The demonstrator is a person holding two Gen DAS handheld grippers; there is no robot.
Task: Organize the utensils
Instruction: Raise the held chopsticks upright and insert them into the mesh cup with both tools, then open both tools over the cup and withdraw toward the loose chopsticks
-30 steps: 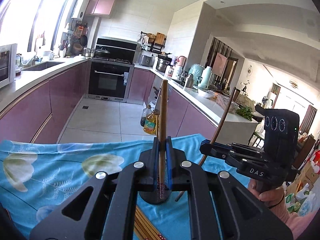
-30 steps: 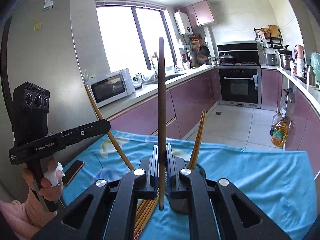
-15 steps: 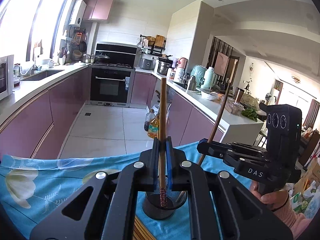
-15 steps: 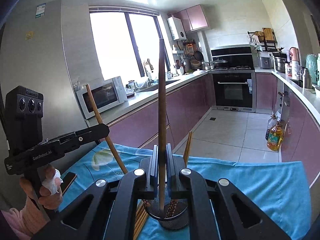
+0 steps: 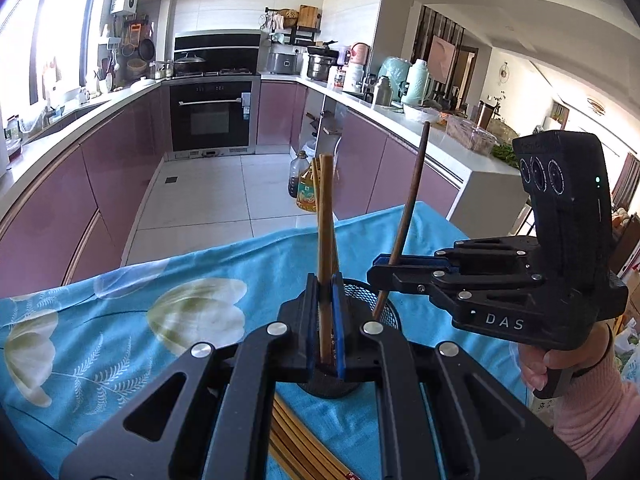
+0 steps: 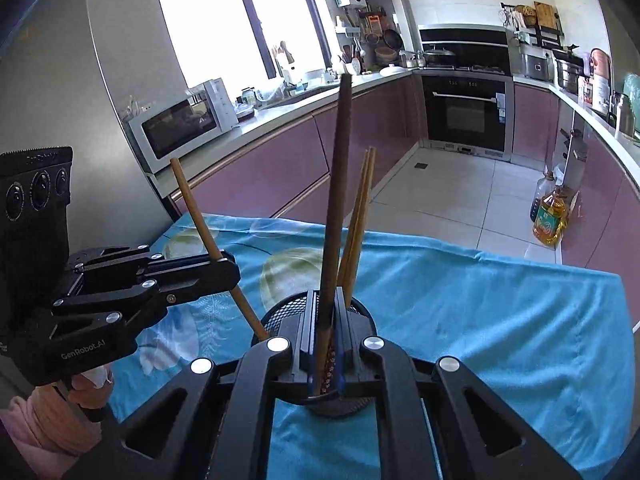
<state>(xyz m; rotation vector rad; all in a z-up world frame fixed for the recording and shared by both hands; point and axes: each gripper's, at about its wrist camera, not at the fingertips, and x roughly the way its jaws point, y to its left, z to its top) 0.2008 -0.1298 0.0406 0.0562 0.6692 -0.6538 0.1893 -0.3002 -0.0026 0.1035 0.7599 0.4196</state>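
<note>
A black mesh utensil cup stands on the blue floral tablecloth. My left gripper is shut on a light wooden chopstick whose lower end is inside the cup. My right gripper is shut on a dark brown chopstick, its lower end also in the cup. Two light chopsticks stand loose in the cup. Each gripper shows in the other's view, the right gripper and the left gripper.
Several more light chopsticks lie on the cloth in front of the cup. Oil bottles stand on the kitchen floor beyond the table. A microwave sits on the counter at left.
Both grippers have come down and tilted forward, so both held chopsticks now reach into the cup. The cup sits higher and fuller in both views.
</note>
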